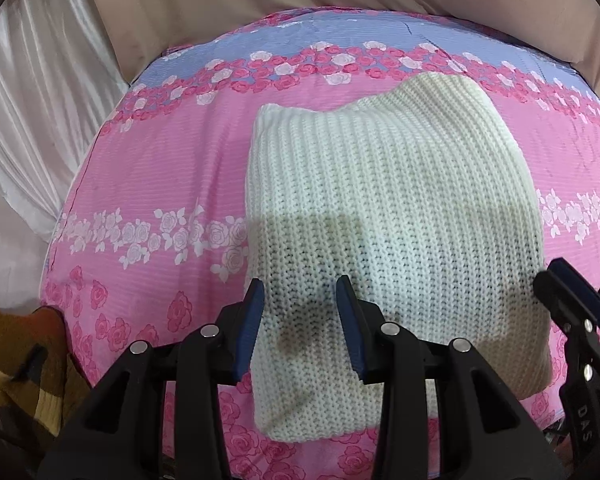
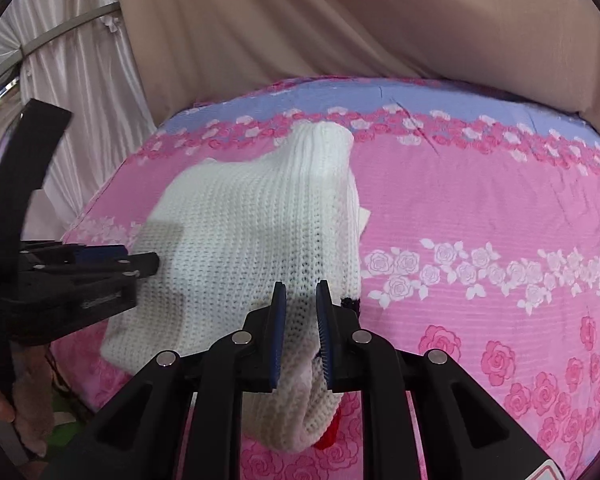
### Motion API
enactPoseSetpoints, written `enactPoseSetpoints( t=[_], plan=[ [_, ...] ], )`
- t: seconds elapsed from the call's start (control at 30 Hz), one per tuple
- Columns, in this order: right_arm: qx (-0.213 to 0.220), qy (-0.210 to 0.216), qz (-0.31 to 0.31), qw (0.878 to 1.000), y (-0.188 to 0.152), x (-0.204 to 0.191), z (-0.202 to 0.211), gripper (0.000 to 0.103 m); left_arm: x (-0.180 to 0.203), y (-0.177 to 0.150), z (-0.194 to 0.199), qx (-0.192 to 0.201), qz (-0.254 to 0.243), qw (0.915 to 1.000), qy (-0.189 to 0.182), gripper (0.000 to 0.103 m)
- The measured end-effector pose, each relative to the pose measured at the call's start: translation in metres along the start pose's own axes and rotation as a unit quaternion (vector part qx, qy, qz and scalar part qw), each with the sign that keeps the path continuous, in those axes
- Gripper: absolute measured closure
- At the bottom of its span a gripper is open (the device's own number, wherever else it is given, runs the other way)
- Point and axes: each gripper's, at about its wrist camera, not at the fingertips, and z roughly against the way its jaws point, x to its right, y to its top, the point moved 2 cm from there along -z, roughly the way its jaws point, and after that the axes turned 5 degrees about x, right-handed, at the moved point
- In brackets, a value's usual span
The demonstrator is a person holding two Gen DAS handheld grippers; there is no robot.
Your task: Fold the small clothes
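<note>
Where the right tongs [image 1: 556, 280] enter, lettering reads "DAS".

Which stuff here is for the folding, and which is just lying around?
For the folding: white knitted garment, left gripper, right gripper, pinching the garment's near corner.

Just around: rose-print sheet under the garment, beige drape, white curtain.

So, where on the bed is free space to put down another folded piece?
The floral sheet is bare right of the white knit garment in the right wrist view, and left of it up to the curtain edge. Both grippers crowd the near edge.
</note>
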Motion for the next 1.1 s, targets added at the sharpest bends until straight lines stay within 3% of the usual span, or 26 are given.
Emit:
enactPoseSetpoints(
  t=[0.1, 0.2, 0.37, 0.5, 0.73, 0.8, 0.93, 1.1],
  plan=[
    [-0.027, -0.011, 0.004, 1.000, -0.013, 0.005, -0.017, 0.089, 0.001, 0.000, 0.000, -0.001, 0.002, 1.0000, 0.002, 0.067],
    [-0.028, -0.014, -0.006, 0.999, -0.013, 0.013, -0.025, 0.089, 0.002, -0.001, 0.000, -0.002, 0.002, 1.0000, 0.002, 0.067],
    [-0.005, -0.002, -0.015, 1.000, 0.003, 0.010, -0.003, 0.089, 0.002, -0.001, 0.001, -0.001, 0.003, 1.0000, 0.002, 0.067],
    [-0.037, -0.019, 0.004, 0.999, -0.011, 0.009, -0.024, 0.088, 0.002, -0.002, 0.000, -0.003, 0.004, 1.0000, 0.002, 0.067],
    [0.010, 0.003, -0.029, 1.000, 0.024, 0.009, -0.003, 0.086, 0.001, -0.004, 0.002, -0.004, 0.009, 1.0000, 0.000, 0.063],
    [0.013, -0.001, -0.017, 1.000, 0.034, 0.008, -0.013, 0.086, 0.000, -0.004, 0.002, -0.003, 0.011, 0.9999, 0.001, 0.061],
    [-0.028, -0.031, 0.001, 0.999, 0.029, 0.019, -0.060, 0.083, -0.003, -0.006, 0.000, -0.005, 0.016, 0.9999, -0.004, 0.059],
    [-0.004, -0.013, -0.040, 0.999, 0.040, 0.019, -0.024, 0.083, -0.014, -0.011, 0.006, 0.006, 0.026, 0.9995, -0.017, 0.055]
  ],
)
